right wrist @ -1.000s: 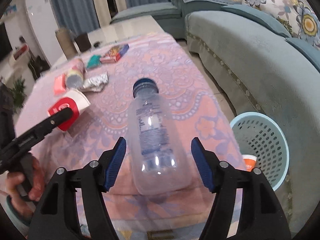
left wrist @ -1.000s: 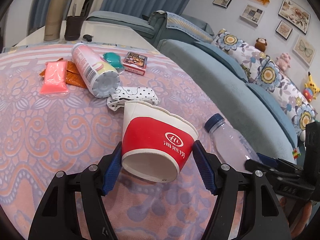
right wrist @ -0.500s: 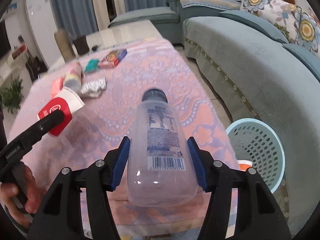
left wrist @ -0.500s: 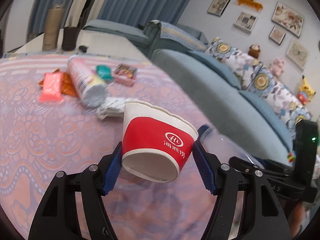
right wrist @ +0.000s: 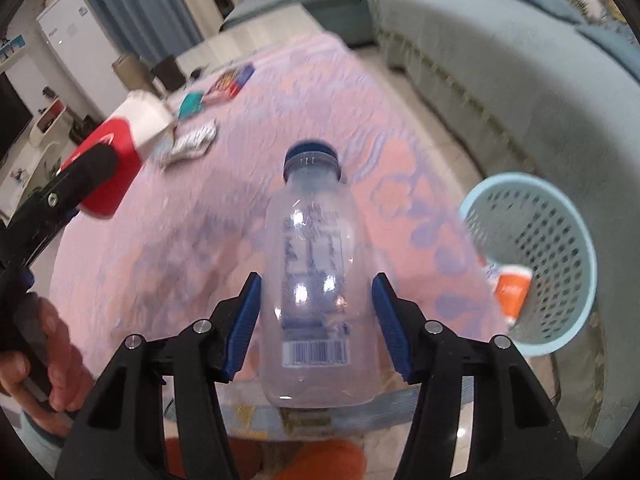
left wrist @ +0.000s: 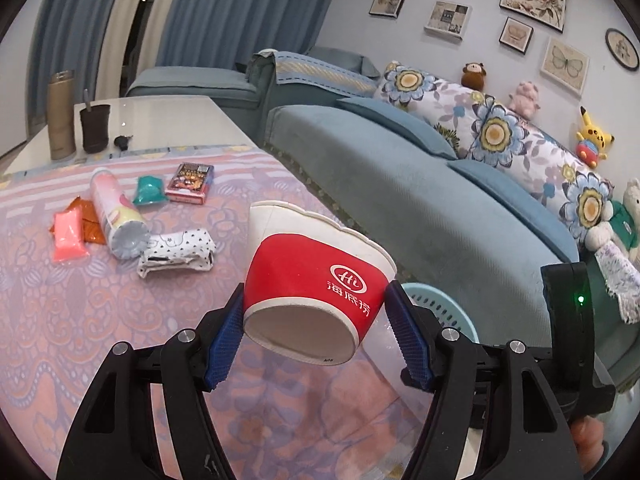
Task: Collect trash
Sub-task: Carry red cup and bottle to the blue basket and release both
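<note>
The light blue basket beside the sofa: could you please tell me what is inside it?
Inside the light blue basket, one orange and white item shows. The tablecloth edge covers the rest.

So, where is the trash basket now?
The trash basket stands on the floor at the right of the right wrist view, between the table edge and the sofa.

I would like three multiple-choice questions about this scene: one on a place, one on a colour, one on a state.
1. Where is the basket?
A. on the floor beside the table
B. on the sofa
C. on the table

2. What colour is the bottle cap?
A. red
B. dark blue
C. white

3. What is the left tool doing?
A. gripping the paper cup
B. open over the table
C. gripping a box

Answers: 1 A, it stands low between table and sofa; 2 B, the cap shows dark blue; 3 A, both pads press the cup.
</note>
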Demonstrator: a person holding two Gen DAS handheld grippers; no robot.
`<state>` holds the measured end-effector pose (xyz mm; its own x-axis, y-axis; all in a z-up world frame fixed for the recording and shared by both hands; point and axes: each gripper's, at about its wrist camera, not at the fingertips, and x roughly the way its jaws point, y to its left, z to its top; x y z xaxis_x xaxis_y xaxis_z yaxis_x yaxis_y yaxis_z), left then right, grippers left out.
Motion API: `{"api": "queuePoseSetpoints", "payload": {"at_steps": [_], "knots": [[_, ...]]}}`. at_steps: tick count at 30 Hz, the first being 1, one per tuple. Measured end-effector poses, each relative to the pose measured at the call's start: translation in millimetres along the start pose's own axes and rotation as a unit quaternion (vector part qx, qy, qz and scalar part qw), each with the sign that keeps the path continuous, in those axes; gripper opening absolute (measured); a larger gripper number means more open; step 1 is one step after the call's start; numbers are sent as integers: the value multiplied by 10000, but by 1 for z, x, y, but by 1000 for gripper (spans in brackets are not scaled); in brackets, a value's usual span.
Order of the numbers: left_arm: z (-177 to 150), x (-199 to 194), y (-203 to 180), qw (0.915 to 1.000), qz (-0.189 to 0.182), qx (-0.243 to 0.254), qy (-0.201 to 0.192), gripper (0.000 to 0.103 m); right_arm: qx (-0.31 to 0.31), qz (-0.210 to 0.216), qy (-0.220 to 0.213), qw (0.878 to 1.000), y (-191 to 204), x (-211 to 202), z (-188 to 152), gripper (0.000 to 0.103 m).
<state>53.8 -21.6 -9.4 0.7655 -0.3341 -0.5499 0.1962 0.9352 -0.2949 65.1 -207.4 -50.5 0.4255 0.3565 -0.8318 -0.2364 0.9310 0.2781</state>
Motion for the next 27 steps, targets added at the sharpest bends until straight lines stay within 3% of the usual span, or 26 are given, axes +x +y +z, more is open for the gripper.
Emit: {"api": "queuePoseSetpoints", "payload": {"at_steps": [6, 10, 14, 20, 23, 27], "knots": [[2, -3, 6, 9999, -36, -108, -15, 66, -62, -226, 337, 9992, 6, 12, 16, 59], [3, -3, 4, 10000, 0, -51, 19, 66, -321, -310, 451, 9980, 15, 21, 21, 52], [15, -8, -5, 9998, -155, -37, -97, 66, -171, -67, -141, 9997, 5, -10, 27, 52], [48, -8, -54, 9975, -565, 301, -285, 66, 413, 45, -1140, 9926, -50, -76, 35, 52], [58, 12, -90, 9948, -816, 584, -167, 66, 549, -197, -1527, 9866, -75, -95, 32, 52], [53, 52, -124, 9912, -1069, 747, 243, 66, 1045, -462, -1631, 9800, -118, -100, 24, 52]]}}
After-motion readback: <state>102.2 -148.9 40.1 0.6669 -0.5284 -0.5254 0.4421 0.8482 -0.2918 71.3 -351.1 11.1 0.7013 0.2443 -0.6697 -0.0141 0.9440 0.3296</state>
